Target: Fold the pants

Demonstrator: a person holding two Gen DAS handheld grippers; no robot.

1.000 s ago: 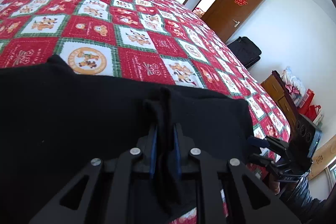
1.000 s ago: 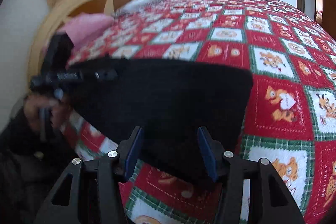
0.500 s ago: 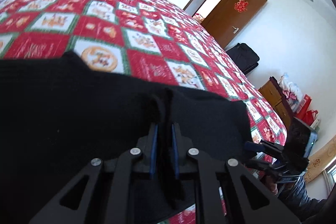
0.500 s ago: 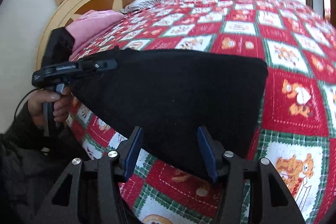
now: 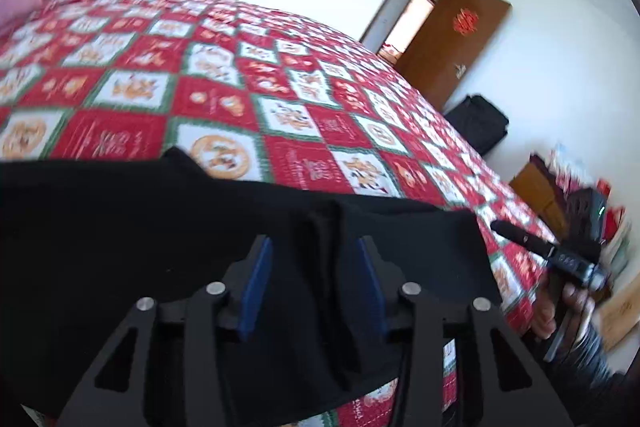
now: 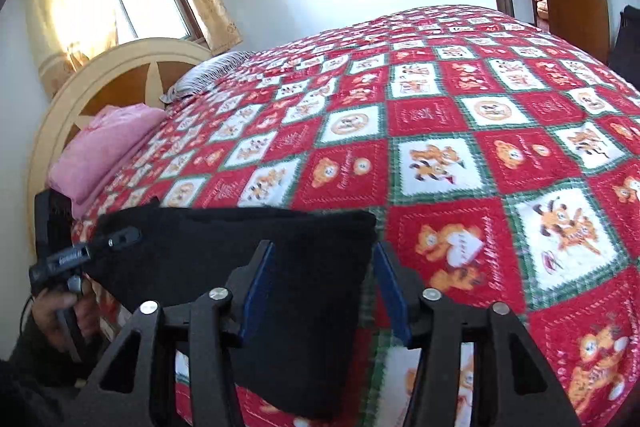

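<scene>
The black pants (image 5: 140, 227) lie folded along the near edge of the bed on the red patchwork quilt (image 5: 280, 99). My left gripper (image 5: 314, 283) is open, its blue pads either side of a raised ridge of the cloth. My right gripper (image 6: 326, 287) is open over the pants' right end (image 6: 240, 247), which drapes over the bed edge. The right gripper shows in the left wrist view (image 5: 560, 255) beyond the cloth's right corner. The left gripper shows in the right wrist view (image 6: 80, 255) at the cloth's left end.
A pink folded cloth (image 6: 104, 143) and a striped pillow (image 6: 208, 75) lie by the headboard (image 6: 100, 83). A brown door (image 5: 452, 43), a black bag (image 5: 480, 123) and a wooden cabinet (image 5: 536, 191) stand past the foot of the bed.
My left gripper has opened and let go of the ridge of cloth it pinched. My right gripper has stayed open and pulled back and up, showing more of the bed.
</scene>
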